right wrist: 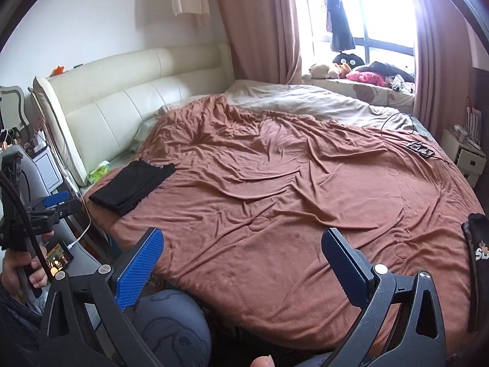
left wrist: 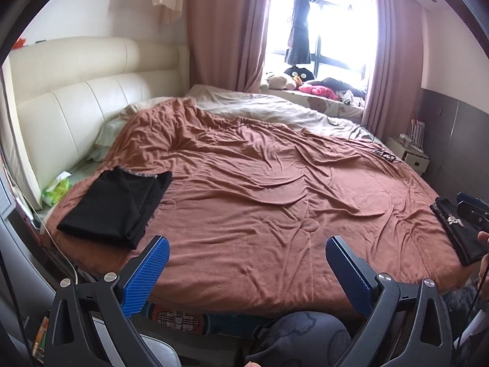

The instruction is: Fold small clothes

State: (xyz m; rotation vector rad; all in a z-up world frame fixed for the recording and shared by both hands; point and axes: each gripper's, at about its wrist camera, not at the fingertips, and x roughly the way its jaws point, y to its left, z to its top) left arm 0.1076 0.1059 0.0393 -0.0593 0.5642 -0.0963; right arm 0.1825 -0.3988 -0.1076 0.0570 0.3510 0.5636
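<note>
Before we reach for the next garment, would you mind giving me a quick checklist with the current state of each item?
1. Left tool open and holding nothing: ok.
2. Right tool open and holding nothing: ok.
3. Folded black garment lying flat near the headboard, out of the work area: ok.
4. Next garment, the black printed one, within view at the right edge of the bed: ok, though partly cut off.
5. Brown blanket smooth enough to fold on: not ok, wrinkled throughout.
6. Cable and dark object at the far side clear of the fold area: ok.
</note>
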